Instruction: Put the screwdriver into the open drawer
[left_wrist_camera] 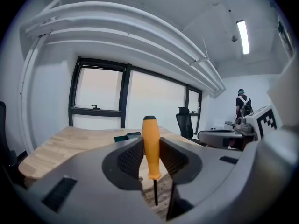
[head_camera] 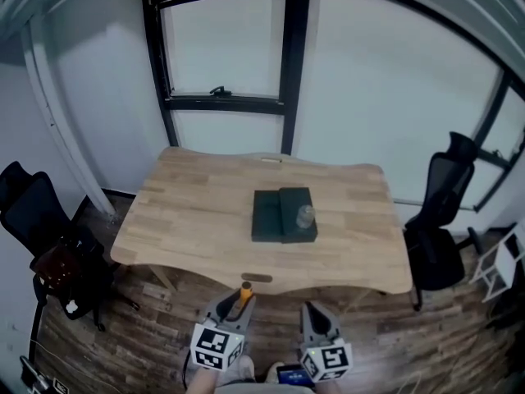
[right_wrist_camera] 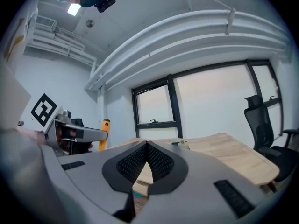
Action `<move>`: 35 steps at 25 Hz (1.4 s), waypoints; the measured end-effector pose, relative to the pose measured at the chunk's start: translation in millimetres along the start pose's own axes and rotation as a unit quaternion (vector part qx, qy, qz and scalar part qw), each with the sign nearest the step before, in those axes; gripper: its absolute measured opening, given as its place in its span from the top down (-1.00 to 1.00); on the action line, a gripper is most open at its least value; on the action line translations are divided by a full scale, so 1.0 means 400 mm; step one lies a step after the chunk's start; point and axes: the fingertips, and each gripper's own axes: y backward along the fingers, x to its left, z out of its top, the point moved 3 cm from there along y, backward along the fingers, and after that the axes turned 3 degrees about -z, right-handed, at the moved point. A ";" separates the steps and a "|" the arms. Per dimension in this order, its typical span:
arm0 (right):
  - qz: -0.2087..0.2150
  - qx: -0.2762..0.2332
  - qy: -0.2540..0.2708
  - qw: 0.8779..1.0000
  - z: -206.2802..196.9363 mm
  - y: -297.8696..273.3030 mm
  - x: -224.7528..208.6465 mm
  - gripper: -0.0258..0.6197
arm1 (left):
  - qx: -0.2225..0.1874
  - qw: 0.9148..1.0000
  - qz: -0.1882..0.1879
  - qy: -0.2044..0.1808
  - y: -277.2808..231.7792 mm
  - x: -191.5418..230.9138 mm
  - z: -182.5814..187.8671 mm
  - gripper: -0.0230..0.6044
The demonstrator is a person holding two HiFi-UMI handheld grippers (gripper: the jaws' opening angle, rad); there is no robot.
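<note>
While right gripper (right_wrist_camera: 146, 148) sits closed, empty | left gripper (left_wrist_camera: 150, 157) clamps screwdriver (left_wrist_camera: 150, 134) upright

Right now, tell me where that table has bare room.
On the table, bare wood lies left of the dark green box, right of it, and along the near edge. Only the centre is crowded: the box, a small clear object on it.

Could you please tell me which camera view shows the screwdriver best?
The left gripper view: the screwdriver stands upright, clamped in the left gripper. The head view shows only its handle top; the right gripper view shows part of the handle.
</note>
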 end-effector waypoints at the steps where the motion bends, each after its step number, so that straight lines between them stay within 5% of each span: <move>1: 0.007 -0.009 -0.007 1.000 0.006 0.004 -0.008 0.93 | -0.001 1.000 0.000 -0.002 -0.005 -0.006 0.004 0.58; 6: 0.035 -0.022 -0.028 0.999 0.021 0.024 -0.055 0.93 | -0.006 1.000 0.006 0.007 -0.025 -0.040 0.010 0.58; 15: 0.005 0.013 0.011 1.000 -0.005 -0.027 -0.137 0.93 | 0.005 1.000 0.007 0.010 -0.097 -0.022 -0.004 0.58; 35: -0.049 0.038 0.040 0.997 0.085 -0.508 -0.291 0.93 | 0.033 0.999 -0.026 0.021 -0.559 0.303 0.097 0.58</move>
